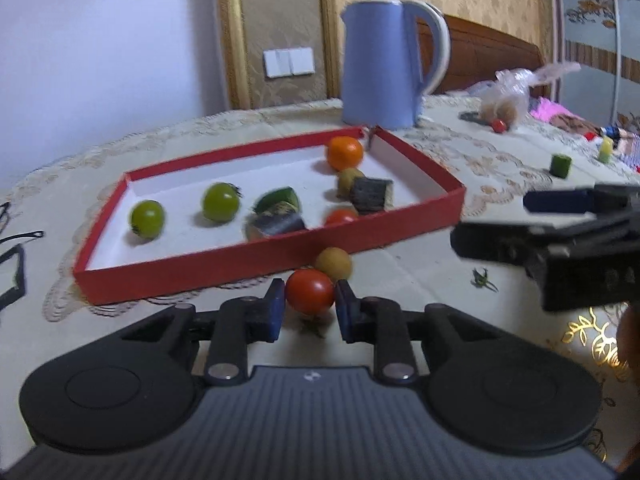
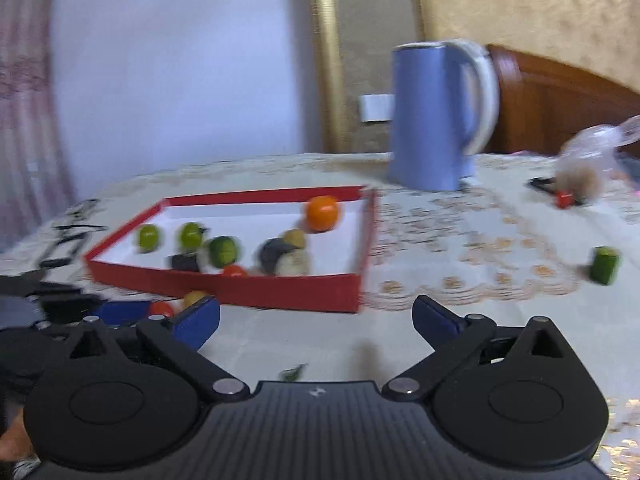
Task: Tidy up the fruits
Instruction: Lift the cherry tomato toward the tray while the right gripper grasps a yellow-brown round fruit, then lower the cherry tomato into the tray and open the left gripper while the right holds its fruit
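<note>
A red cherry tomato [image 1: 310, 291] sits between the blue pads of my left gripper [image 1: 309, 310], which is shut on it just in front of the red tray [image 1: 256, 258]. A yellowish fruit [image 1: 333, 263] lies on the cloth behind it, against the tray wall. The tray holds two green fruits [image 1: 147, 218], an orange fruit [image 1: 345, 153], a red tomato [image 1: 340, 217] and dark sushi-like pieces [image 1: 370, 194]. My right gripper [image 2: 316, 324] is open and empty, to the right of the left one; it also shows in the left wrist view [image 1: 496, 220].
A blue kettle [image 1: 386, 62] stands behind the tray. A green cylinder [image 1: 560, 165], a small red item [image 1: 498, 125] and a plastic bag [image 1: 512, 92] lie at the right. A green stem bit [image 1: 482, 278] lies on the cloth. Black cables [image 1: 16, 264] lie at left.
</note>
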A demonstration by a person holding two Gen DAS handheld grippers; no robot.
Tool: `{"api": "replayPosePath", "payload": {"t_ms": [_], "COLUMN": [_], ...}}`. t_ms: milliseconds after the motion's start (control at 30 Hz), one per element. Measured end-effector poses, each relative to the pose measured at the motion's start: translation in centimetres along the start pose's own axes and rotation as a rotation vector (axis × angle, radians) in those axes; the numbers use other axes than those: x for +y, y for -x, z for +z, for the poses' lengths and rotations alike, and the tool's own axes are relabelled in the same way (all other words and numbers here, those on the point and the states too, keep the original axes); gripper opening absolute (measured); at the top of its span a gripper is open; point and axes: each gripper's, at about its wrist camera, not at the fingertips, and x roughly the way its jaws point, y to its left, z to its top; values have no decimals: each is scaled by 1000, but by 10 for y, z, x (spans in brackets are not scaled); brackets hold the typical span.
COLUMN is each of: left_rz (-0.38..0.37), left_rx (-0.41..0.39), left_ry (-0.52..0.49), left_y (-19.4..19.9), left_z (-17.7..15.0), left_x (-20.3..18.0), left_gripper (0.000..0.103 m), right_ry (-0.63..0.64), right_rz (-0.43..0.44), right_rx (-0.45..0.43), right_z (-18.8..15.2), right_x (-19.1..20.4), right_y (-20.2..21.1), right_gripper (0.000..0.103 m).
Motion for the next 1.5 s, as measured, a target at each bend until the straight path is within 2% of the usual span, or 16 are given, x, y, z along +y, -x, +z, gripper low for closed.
{"api": "replayPosePath", "payload": {"t_ms": [67,300,333,433,533,700,767,833,900,967,1033,1267,1500], "left_rz": [29,206,214,224,227,221,218,216,216,221,222,221,227], "left_rx": [-19,-31,-29,-39,-50,-53,-52,-51,-50,-49,-50,-46,-44], "left_ry": [22,72,86,117,119,116,117,117,116,113,108,111,104], "left_y": [7,22,24,28,32,31,30,29,28,28,28,25,23], "left_z": [0,-3,-3,-3,-5,-7,-7,-8,-8,-8,-8,-6,1], "left_x": [8,43,49,62,65,63,61,60,59,57,55,52,41], "left_gripper": [24,24,24,24,24,24,24,24,24,24,24,24,24], "right_ry": [9,210,230,266,244,257,259,252,248,242,248,224,190], "right_rz": [42,-17,-14,16,74,55,60,73,85,108,109,153,133], "right_rx": [-1,22,24,80,156,185,199,218,237,243,238,181,76], "right_z": [0,2,3,6,7,7,9,11,14,15,14,9,6], "right_x": [4,47,53,69,75,86,87,88,87,87,89,82,58], "right_y": [1,-13,-16,-29,-47,-61,-66,-69,-71,-72,-70,-48,-4], "right_gripper": [103,102,98,70,64,61,54,53,46,33,25,25,25]}}
